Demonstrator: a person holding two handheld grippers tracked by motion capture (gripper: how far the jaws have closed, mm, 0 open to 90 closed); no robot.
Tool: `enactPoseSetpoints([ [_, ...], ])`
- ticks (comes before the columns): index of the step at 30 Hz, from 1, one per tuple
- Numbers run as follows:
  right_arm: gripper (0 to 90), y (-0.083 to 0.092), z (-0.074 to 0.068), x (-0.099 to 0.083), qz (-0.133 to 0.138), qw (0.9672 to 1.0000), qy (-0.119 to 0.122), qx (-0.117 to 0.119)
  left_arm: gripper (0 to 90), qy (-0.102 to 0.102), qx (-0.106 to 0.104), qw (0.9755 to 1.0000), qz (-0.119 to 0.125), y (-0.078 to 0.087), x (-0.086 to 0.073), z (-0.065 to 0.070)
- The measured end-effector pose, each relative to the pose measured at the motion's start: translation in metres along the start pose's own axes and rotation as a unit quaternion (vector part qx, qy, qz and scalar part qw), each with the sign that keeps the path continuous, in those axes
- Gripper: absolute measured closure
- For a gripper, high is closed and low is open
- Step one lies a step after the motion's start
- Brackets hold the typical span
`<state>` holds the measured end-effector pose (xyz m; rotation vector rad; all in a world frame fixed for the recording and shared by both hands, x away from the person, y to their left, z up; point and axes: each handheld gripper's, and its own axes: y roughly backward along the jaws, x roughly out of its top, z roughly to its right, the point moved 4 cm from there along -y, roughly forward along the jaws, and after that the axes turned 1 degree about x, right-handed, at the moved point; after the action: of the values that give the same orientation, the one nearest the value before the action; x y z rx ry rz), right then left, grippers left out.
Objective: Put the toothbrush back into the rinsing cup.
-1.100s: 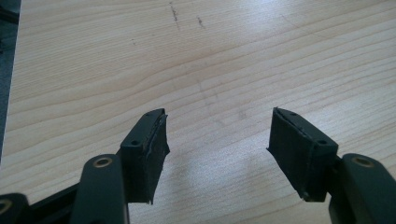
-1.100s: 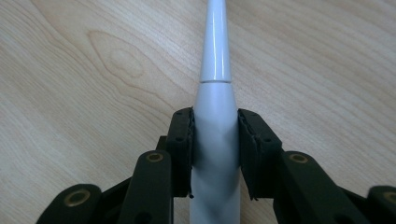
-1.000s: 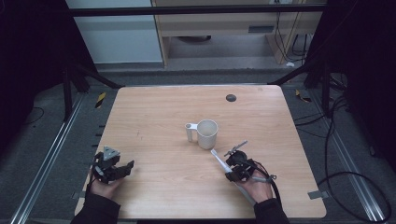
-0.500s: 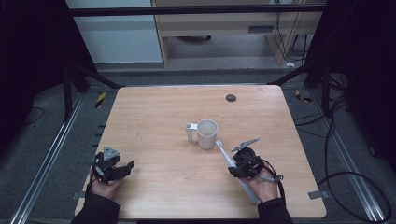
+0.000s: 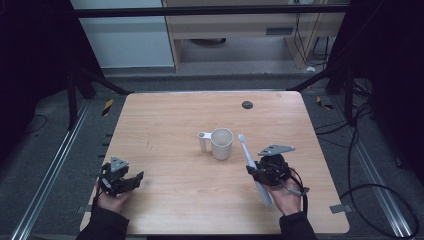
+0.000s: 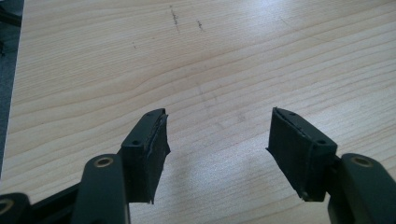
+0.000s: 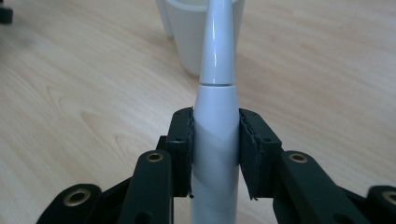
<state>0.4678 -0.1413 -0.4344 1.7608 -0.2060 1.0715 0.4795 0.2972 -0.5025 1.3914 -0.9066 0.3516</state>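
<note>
A white toothbrush is clamped by its handle between the jaws of the right claw, its head raised toward the rim of a white mug that stands mid-desk. The left claw is held spread wide, with nothing between its jaws, low over the desk's near left corner.
</note>
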Motion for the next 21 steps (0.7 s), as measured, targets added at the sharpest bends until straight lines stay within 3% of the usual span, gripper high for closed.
enactPoseSetpoints([
  [10, 67.6, 0.0, -0.001, 0.027, 0.071, 0.9974, -0.011, 0.01, 37.0, 0.001, 0.0, 1.0, 0.003, 0.001, 0.0, 0.0],
  [21, 67.6, 0.006, -0.005, 0.06, 0.147, 0.9886, -0.023, 0.021, 37.2, 0.002, 0.002, 1.0, 0.004, 0.001, 0.0, -0.001],
])
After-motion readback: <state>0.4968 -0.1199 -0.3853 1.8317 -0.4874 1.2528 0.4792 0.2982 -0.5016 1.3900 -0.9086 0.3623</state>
